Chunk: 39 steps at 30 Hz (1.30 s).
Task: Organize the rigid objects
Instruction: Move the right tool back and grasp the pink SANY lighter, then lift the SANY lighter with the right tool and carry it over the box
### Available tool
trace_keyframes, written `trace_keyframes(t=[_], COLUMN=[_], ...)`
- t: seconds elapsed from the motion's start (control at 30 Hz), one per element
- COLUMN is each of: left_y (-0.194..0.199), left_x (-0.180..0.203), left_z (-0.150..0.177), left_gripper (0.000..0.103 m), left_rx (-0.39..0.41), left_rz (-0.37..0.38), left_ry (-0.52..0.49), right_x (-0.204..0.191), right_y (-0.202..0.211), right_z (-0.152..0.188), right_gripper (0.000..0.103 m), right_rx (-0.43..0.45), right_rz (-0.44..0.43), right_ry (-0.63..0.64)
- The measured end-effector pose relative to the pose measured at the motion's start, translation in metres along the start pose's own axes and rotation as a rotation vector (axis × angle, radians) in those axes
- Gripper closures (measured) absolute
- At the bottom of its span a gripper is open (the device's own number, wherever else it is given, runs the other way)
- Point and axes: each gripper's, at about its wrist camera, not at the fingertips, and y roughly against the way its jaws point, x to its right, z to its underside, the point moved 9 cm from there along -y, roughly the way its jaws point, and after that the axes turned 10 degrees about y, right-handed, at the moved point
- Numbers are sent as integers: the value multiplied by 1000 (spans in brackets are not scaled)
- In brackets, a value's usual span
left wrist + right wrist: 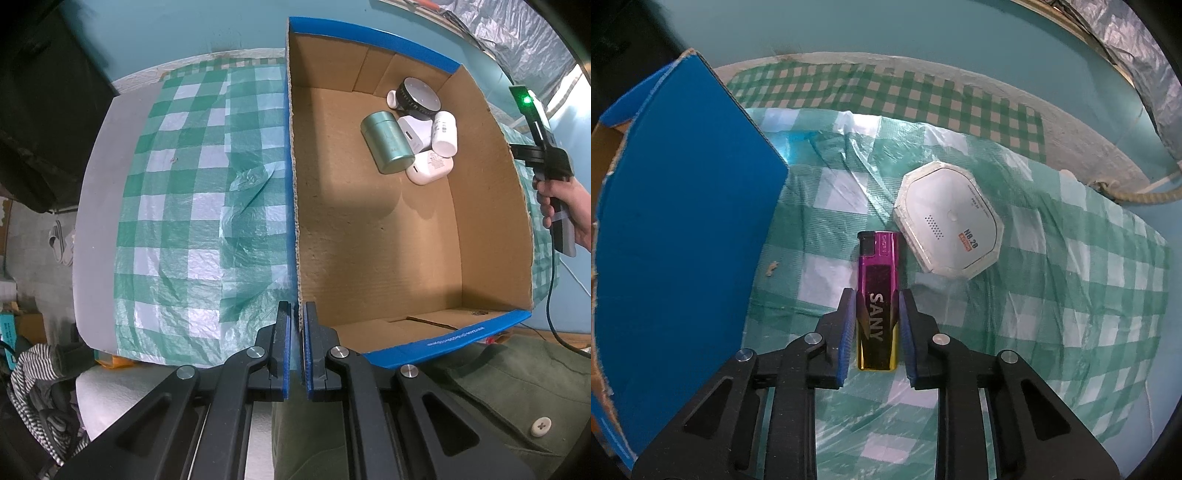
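Note:
An open cardboard box with blue outer faces stands on the green checked cloth. My left gripper is shut on the near end of its left wall. In the box's far right corner lie a green tin, a black and silver round piece, a white bottle and other white items. In the right wrist view a pink and gold lighter lies on the cloth. My right gripper points down with its pads pressed on the lighter's two sides.
A white octagonal device lies just to the right of the lighter's far end. The box's blue side rises to the lighter's left. A hand holds the right gripper's handle beyond the box's right wall. Cloth lies bare left of the box.

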Motion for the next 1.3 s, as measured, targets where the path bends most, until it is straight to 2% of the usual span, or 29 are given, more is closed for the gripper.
trace_keyframes(t=[0.4, 0.87, 1.3], left_y=[-2, -2, -1], left_x=[1, 1, 1], left_z=[3, 3, 4], left_gripper=[97, 97, 97], left_rx=[-1, -1, 1], left_rz=[3, 3, 3], left_ry=[-6, -6, -5], right_x=[-1, -16, -37], right_y=[20, 61, 104], right_z=[3, -3, -28], right_gripper=[82, 82, 81], right_rx=[46, 102, 183], right_rz=[-30, -30, -53], right_ry=[-28, 21, 64])
